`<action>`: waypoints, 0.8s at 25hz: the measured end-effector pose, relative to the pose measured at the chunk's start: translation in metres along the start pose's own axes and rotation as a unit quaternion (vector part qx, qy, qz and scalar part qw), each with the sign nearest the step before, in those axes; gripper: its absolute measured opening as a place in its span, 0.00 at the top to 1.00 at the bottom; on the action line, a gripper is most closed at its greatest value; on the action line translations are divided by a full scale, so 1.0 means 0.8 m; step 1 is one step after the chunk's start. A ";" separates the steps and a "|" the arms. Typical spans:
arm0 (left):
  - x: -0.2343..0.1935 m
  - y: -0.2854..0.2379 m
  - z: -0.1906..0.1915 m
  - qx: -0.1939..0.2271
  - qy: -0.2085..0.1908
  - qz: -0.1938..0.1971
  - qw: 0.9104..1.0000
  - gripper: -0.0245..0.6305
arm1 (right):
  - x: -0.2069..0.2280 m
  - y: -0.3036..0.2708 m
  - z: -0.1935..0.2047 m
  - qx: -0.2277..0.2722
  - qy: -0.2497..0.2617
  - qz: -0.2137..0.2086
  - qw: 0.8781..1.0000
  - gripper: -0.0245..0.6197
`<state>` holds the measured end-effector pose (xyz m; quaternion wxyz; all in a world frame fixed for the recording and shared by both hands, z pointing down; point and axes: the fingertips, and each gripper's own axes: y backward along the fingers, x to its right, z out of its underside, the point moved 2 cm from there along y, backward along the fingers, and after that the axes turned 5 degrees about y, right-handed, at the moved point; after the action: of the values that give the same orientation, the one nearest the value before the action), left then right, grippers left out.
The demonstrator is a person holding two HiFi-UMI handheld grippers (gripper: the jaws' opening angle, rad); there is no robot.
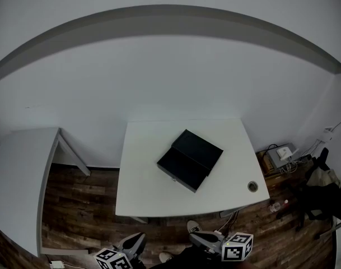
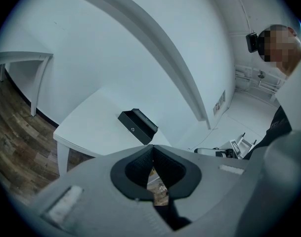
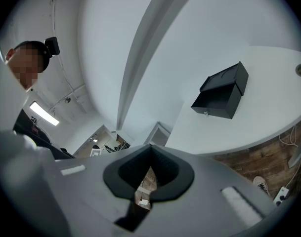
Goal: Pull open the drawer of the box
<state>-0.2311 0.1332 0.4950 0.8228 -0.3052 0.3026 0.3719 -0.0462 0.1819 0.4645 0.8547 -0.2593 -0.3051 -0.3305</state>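
The box (image 1: pixel 190 159) is sitting on the surface (image 1: pixel 142 198), well apart from the left gripper (image 2: pixel 152 153) and right gripper (image 3: pixel 150 152), both closed and empty; one should be opening before meeting the drawer knob (image 3: pixel 205 113) squarely.

The head view's bottom edge cuts off both tools. Only the grey front and marker cube of the left gripper (image 1: pixel 138 239) and of the right gripper (image 1: pixel 194 236) show. The left edge crops a second white side table (image 1: pixel 19 172).

On the flat black rectangular box (image 1: pixel 190 158), the left gripper view shows a small pale fitting (image 2: pixel 132 129) on the front face, too small to tell as knob or lock. The round grey disc (image 1: pixel 252 186) near the corner of the white square table (image 1: pixel 153 198) is too small to identify. The right gripper view's edge clips it.

The cables and pale device on the floor (image 1: pixel 282 153) are too small to make out.
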 end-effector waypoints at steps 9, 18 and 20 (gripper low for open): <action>0.002 0.001 0.005 -0.001 0.003 -0.003 1.000 0.96 | -0.009 0.006 0.005 -0.001 0.011 -0.003 1.000 0.95; 0.003 0.000 0.008 0.001 0.002 -0.001 1.000 0.96 | -0.012 0.006 0.005 -0.001 0.017 -0.003 1.000 0.95; 0.004 0.000 0.008 0.001 0.002 0.000 1.000 0.96 | -0.013 0.006 0.005 -0.002 0.018 -0.005 1.000 0.95</action>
<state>-0.2275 0.1387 0.4967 0.8225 -0.3054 0.3043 0.3711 -0.0503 0.1918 0.4591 0.8581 -0.2533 -0.2901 -0.3396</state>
